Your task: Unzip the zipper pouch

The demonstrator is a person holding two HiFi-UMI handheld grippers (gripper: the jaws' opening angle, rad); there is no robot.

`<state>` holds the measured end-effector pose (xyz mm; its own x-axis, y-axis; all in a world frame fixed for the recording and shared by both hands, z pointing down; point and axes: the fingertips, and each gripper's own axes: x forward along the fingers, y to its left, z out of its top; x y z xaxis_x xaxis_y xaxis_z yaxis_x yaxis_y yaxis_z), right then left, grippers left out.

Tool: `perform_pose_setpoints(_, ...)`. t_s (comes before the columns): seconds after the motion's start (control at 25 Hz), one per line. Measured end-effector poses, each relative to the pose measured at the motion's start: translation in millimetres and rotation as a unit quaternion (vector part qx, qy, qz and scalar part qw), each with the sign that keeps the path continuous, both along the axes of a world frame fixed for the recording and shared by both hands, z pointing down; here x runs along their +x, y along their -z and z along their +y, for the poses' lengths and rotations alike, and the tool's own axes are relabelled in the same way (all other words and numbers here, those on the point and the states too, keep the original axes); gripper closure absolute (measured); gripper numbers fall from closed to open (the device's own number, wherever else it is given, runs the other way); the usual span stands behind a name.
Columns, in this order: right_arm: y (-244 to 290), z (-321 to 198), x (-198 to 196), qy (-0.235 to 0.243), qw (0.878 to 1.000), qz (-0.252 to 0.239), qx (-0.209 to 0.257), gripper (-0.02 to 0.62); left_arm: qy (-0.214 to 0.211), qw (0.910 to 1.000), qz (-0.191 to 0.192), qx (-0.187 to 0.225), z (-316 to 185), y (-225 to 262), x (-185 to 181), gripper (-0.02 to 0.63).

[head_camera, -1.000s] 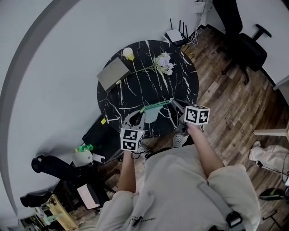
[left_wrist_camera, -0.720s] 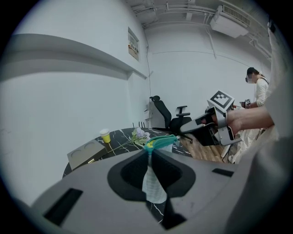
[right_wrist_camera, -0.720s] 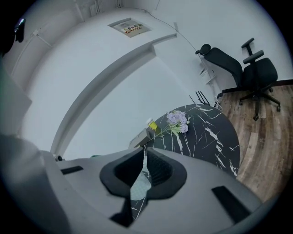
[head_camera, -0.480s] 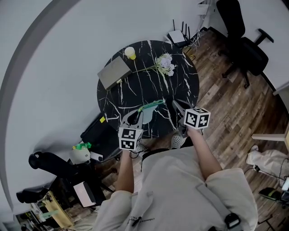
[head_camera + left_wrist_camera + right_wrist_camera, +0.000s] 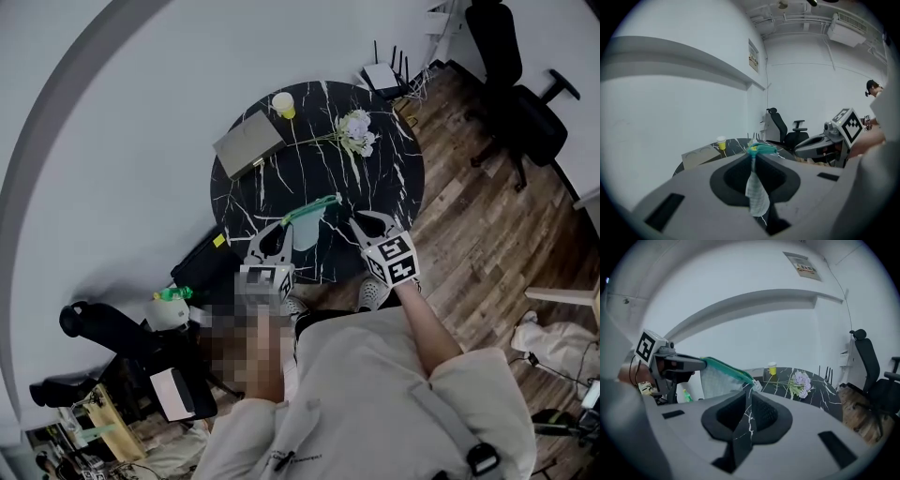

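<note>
A pale mesh pouch (image 5: 307, 231) with a green zipper (image 5: 314, 206) hangs over the near edge of the black marble table (image 5: 375, 178). My left gripper (image 5: 284, 228) is shut on its left end; the cloth (image 5: 755, 190) hangs down between the jaws, with the green zipper (image 5: 761, 149) just past the tips. My right gripper (image 5: 353, 218) sits a little right of the pouch's zipper end, apart from it. Its jaws have just been opening and hold nothing. The zipper pull (image 5: 757, 385) sits just beyond my right gripper (image 5: 751, 391), and the pouch (image 5: 719, 378) stretches left to the left gripper (image 5: 670, 364).
On the table's far side lie a cardboard cup tray (image 5: 248, 142), a yellow cup (image 5: 283, 104) and a lilac flower sprig (image 5: 356, 133). A black office chair (image 5: 525, 103) stands on the wood floor at right. A dark bag (image 5: 202, 272) lies under the table's left edge.
The right gripper has let go of the zipper end, rolled and drawn back to the right. The left gripper has lifted slightly with the pouch in it.
</note>
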<state>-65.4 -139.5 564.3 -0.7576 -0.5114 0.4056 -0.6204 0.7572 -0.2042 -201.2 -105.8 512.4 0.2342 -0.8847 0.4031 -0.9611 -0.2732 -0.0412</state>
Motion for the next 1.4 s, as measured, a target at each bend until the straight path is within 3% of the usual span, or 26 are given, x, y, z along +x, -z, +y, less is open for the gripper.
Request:
perform_pose_setpoints(0.12, 11, 5, -8, 0.008, 1.000, -0.024, 0.008, 0.548, 0.016, 0.9997, 0.019, 0.008, -1, 6, -5, 0.558)
perform_pose_setpoints(0.32, 6, 17, -22, 0.031, 0.999, -0.004, 0.013, 0.538, 0.041, 0.9981, 0.045, 0.007, 0, 4, -11, 0.560)
perform_pose_setpoints(0.6, 16, 32, -37, 0.064, 0.997, -0.037, 0.018, 0.531, 0.069, 0.9936, 0.088, 0.010, 10, 5, -19, 0.560)
perform_pose_setpoints(0.84, 19, 38, -39, 0.069, 0.996, -0.046, 0.022, 0.532, 0.081, 0.9910, 0.101, 0.033, 19, 11, -25, 0.560)
perform_pose_setpoints(1.16, 23, 40, -43, 0.075, 0.995, -0.055, 0.020, 0.532, 0.082, 0.9926, 0.087, 0.022, 22, 6, -22, 0.560)
perform_pose_setpoints(1.4, 20, 41, -48, 0.091, 0.994, -0.053, 0.009, 0.538, 0.071, 0.9922, 0.098, 0.029, 21, 8, -15, 0.560)
